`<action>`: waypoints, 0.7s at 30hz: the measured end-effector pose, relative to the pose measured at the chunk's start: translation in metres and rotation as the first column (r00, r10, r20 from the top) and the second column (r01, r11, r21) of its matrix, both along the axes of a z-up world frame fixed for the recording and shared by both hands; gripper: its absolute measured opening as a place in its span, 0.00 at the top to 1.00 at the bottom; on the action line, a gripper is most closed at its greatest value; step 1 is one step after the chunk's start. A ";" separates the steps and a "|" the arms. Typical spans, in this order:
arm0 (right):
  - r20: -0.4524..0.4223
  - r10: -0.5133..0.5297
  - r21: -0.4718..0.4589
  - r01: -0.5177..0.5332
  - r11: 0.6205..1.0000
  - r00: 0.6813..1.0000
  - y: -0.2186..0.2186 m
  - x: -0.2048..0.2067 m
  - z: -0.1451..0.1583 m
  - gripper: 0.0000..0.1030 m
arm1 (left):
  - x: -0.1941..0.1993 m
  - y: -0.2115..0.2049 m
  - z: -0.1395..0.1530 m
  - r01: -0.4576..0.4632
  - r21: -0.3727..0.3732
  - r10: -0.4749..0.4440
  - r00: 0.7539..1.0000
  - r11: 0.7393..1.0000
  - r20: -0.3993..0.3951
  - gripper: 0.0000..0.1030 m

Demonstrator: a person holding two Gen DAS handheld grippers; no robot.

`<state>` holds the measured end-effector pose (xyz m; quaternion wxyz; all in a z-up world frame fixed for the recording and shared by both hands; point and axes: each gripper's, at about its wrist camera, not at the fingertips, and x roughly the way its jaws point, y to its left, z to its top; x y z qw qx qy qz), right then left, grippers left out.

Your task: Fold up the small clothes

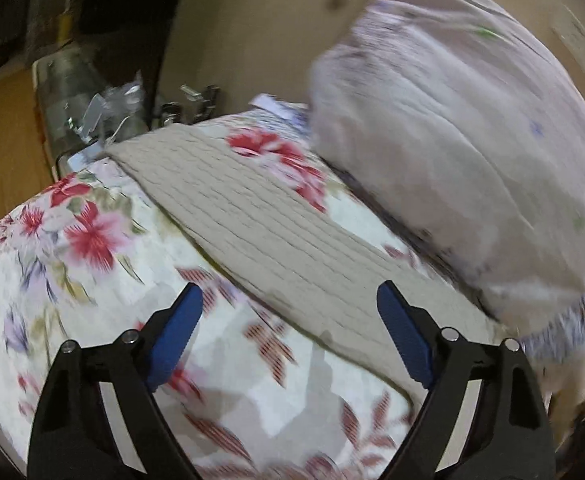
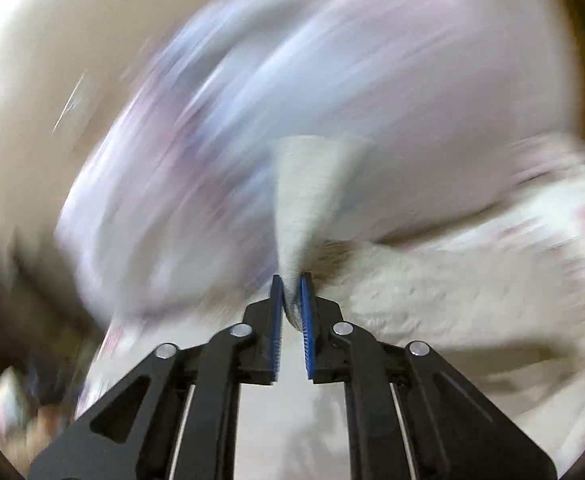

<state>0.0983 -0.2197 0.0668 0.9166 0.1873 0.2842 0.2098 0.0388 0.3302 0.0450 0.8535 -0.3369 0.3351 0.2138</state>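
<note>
A beige ribbed knit garment (image 1: 260,216) lies flat in a long strip across a floral bedspread (image 1: 72,280). My left gripper (image 1: 288,320) is open, its blue pads hovering just above the garment's near end, holding nothing. My right gripper (image 2: 292,300) is shut on a pinched corner of the beige garment (image 2: 304,200), which rises in a cone from the jaws; the rest of the garment trails right. The right wrist view is heavily motion-blurred.
A large pale lilac pillow (image 1: 452,120) lies at the right, against the garment's edge; it also fills the right wrist view (image 2: 332,80). Metal and plastic clutter (image 1: 104,112) sits beyond the bed's far left. A beige wall (image 1: 252,20) stands behind.
</note>
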 end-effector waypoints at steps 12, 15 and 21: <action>-0.229 0.004 -0.078 -0.023 0.997 0.974 0.047 -0.035 -0.047 0.23 | 0.011 0.094 -0.028 -0.165 -0.191 0.170 0.985 0.968 0.010 0.39; -0.257 -0.066 -0.076 0.048 0.996 0.964 0.023 -0.046 -0.054 0.23 | 0.016 0.103 -0.029 -0.180 -0.202 0.183 0.983 0.963 -0.003 0.67; -0.257 -0.074 -0.109 0.047 0.993 0.964 0.008 -0.052 -0.055 0.23 | 0.033 0.096 -0.010 -0.136 -0.111 0.138 0.990 0.985 0.015 0.94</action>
